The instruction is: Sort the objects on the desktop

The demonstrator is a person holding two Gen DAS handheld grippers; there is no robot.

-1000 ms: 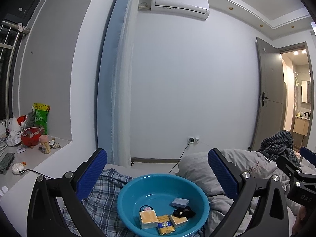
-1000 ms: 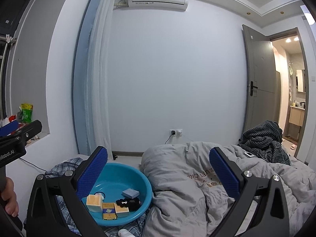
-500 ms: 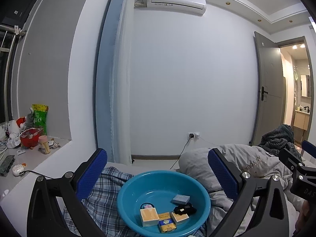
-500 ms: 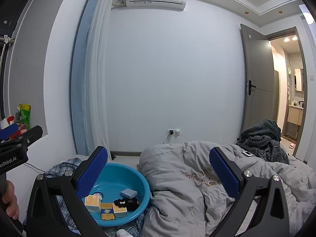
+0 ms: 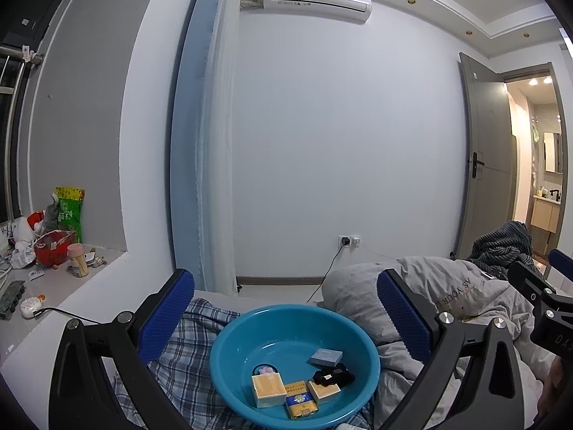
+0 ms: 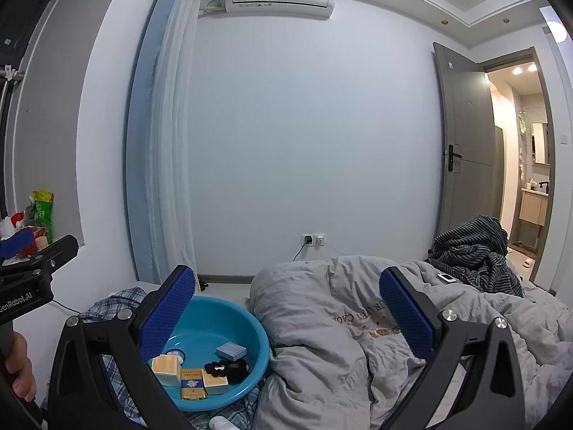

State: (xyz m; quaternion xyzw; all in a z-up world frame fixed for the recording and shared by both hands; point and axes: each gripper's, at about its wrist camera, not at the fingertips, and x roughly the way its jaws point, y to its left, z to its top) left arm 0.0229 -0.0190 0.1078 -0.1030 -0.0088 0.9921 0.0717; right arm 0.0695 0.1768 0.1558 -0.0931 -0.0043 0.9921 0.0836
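You held the left gripper (image 5: 284, 319) with its fingers spread wide and empty, and the right gripper (image 6: 286, 315) likewise. Just beyond, at lower centre of the left view, the blue basin (image 5: 229, 344) sat on the plaid cloth (image 5: 189, 344), holding small boxes (image 5: 268, 390) and a black item (image 5: 333, 376). On that soft bed, I judge a hard downward reach could tip the basin and spill its contents toward the grey duvet (image 6: 358, 308) farther right.

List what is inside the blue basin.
In the blue basin: a grey-blue box, a black hair tie, two tan boxes, a yellow-and-blue pack and a small pink item, partly hidden behind one tan box. Anything beneath them is covered.
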